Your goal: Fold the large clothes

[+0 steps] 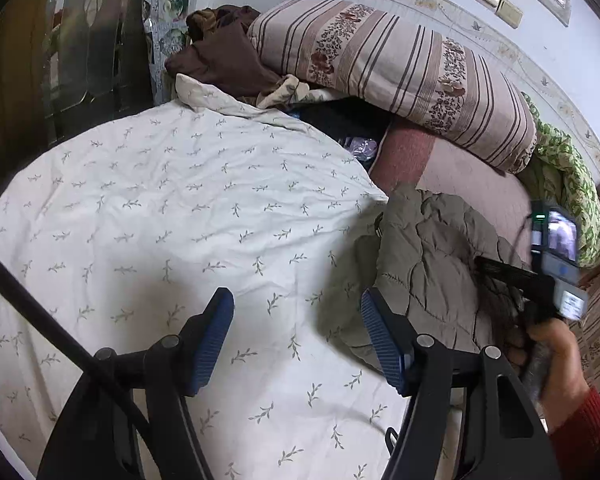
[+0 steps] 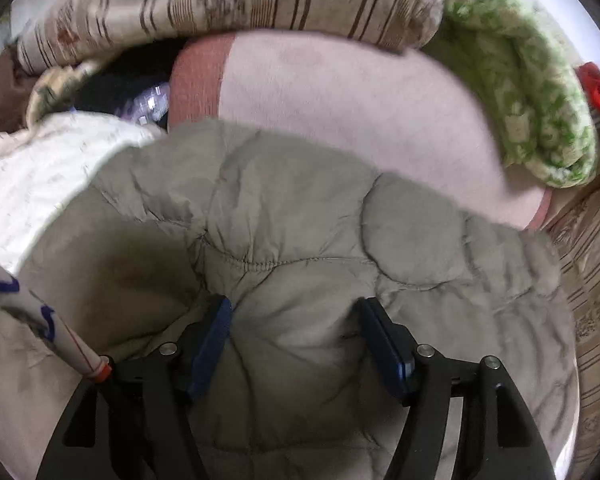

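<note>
In the left wrist view, the left tongs are held wide apart above the leaf-print duvet, with nothing between them. In the right wrist view, the right tongs are spread wide, with a bulge of the grey quilted jacket lying between the pads on the bed.

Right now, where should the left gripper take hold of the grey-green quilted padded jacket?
Judging by its pose, take the grey-green quilted padded jacket at its near left edge, coming from the left over the white leaf-print duvet: that border lies free, closest to the open left gripper.
</note>
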{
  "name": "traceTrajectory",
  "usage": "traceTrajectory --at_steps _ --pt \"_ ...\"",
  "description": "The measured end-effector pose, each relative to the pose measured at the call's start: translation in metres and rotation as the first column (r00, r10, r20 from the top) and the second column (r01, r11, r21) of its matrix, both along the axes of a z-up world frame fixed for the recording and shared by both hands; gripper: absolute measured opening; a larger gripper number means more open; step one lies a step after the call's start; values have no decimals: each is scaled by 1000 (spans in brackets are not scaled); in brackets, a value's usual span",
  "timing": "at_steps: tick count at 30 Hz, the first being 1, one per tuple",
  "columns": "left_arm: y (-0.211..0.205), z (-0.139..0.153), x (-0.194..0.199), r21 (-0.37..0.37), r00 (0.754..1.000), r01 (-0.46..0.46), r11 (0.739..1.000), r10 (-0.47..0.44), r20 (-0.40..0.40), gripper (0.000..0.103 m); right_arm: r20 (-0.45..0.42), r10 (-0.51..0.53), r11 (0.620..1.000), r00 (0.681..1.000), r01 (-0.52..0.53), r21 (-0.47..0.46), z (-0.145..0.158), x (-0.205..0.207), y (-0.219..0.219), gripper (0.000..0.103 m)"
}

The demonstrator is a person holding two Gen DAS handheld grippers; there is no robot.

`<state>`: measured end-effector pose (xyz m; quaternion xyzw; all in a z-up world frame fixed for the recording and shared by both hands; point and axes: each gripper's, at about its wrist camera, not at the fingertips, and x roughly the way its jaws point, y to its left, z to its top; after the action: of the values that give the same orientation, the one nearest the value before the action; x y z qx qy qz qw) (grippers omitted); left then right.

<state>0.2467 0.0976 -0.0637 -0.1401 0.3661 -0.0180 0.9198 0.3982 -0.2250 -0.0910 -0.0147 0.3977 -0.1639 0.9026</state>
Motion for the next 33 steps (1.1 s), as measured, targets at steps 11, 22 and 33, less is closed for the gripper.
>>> traceTrajectory --at_steps 11,22,33 --pt "-16 -22 18 -2 992 110 994 -110 -59 66 78 16 964 997 -36 264 11 -188 -47 72" --pt "-35 -72 73 -319 940 243 916 -303 -153 66 -37 -289 836 957 270 478 -46 -297 -216 82" --pt "-87 -36 24 -18 915 376 927 -374 -149 66 -66 -274 818 959 269 508 -61 -272 -232 61"
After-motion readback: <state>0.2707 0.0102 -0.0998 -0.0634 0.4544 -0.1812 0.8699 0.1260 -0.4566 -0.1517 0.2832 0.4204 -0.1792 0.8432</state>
